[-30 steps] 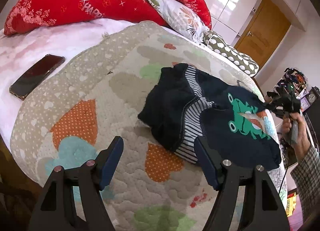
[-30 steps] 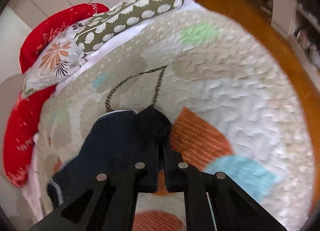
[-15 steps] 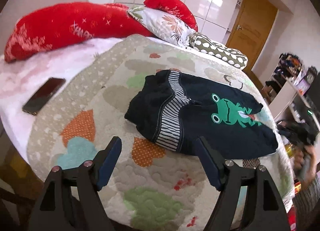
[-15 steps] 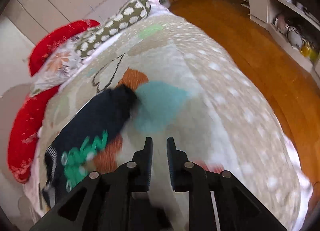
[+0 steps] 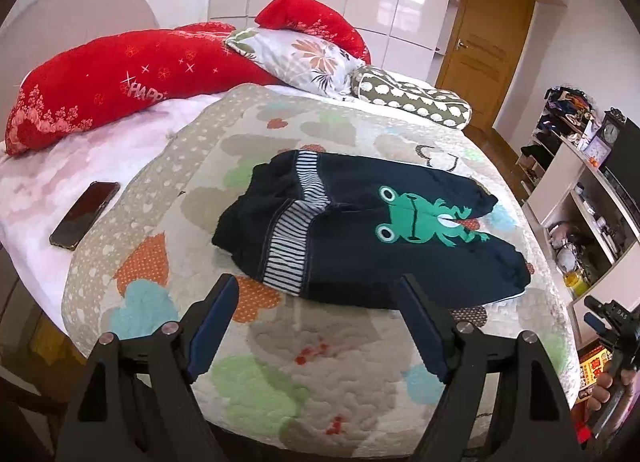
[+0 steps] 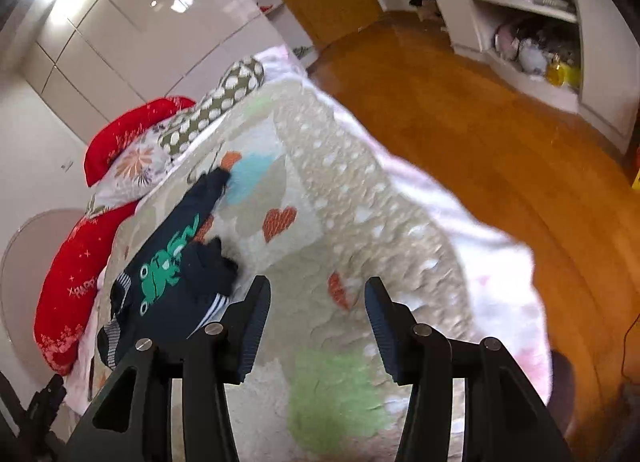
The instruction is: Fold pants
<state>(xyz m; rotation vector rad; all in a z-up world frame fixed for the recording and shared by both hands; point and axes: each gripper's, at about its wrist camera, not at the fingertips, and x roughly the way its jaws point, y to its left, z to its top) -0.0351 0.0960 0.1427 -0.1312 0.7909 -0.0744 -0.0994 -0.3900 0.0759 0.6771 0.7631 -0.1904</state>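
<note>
Small navy pants (image 5: 360,230) with a striped waistband and a green frog print lie flat on the quilt (image 5: 280,362), legs pointing right. My left gripper (image 5: 316,290) is open and empty, held back from the pants near the quilt's front edge. My right gripper (image 6: 316,294) is open and empty, off the bed's foot end; the pants (image 6: 172,274) lie to its left. The right gripper also shows in the left wrist view (image 5: 612,322) at the far right, beyond the bed corner.
A dark phone (image 5: 84,214) lies on the pink sheet at left. Red pillows (image 5: 120,78), a floral pillow (image 5: 304,58) and a spotted bolster (image 5: 412,102) line the head of the bed. White shelves (image 6: 540,22) and wooden floor (image 6: 460,110) lie right of the bed.
My right gripper let go of the pant leg, opened, and pulled back off the bed's end. My left gripper drew back and up, staying open. The pants now lie flat.
</note>
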